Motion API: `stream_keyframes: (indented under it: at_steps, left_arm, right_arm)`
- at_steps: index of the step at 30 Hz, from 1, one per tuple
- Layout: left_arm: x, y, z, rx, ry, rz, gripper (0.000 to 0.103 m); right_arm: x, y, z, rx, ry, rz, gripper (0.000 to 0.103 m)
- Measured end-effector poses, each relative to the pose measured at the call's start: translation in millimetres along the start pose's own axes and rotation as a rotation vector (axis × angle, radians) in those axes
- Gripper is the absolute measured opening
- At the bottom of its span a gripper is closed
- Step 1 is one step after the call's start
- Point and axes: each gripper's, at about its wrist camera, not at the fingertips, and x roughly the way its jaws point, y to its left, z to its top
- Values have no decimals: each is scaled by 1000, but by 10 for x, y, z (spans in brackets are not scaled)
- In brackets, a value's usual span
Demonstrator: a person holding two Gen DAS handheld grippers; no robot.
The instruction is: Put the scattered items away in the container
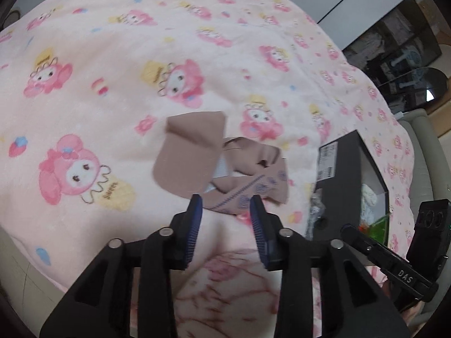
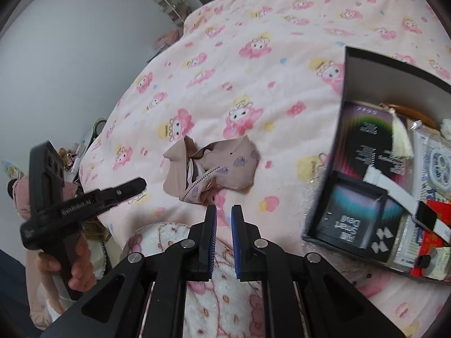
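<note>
Nearest the left wrist camera, the left gripper stands partly open, with a plain gap between its ribbed blue pads and nothing in it. The right gripper is close to shut: only a narrow slit shows between its pads, and nothing is held there either. Both hang above a fleecy fold of the blanket, a soft pink cover printed with cartoon rabbits.

Just beyond the fingertips lies the cloth item, a crumpled beige piece of thin fabric with small purple prints and a stitched line. It looks limp and folded over itself, with a pale lining showing at its middle. It rests on the blanket, out of the container and apart from both grippers.

To the right sits the box, a stiff dark cardboard one with straight walls. It is already partly filled with flat packets, a small black carton, a white strap and a tassel.

The step in hand seems to be the pickup of this cloth. The next move would probably call for one gripper to open wider, come down on a raised fold, pinch it firmly and carry it over the box wall. Loose fabric may trail or slip.
</note>
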Motion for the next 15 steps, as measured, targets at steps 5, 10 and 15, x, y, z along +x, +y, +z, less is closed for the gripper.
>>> stream_keyframes:
  at_steps: [5, 10, 15]
  left_arm:
    - [241, 278, 158, -70, 24, -18, 54]
    - [518, 456, 394, -123, 44, -21, 60]
    - [809, 605, 536, -151, 82, -18, 65]
  right_arm:
    - [322, 35, 112, -2, 58, -39, 36]
    - [664, 266, 427, -83, 70, -83, 57]
    - [1084, 209, 547, -52, 133, -91, 57]
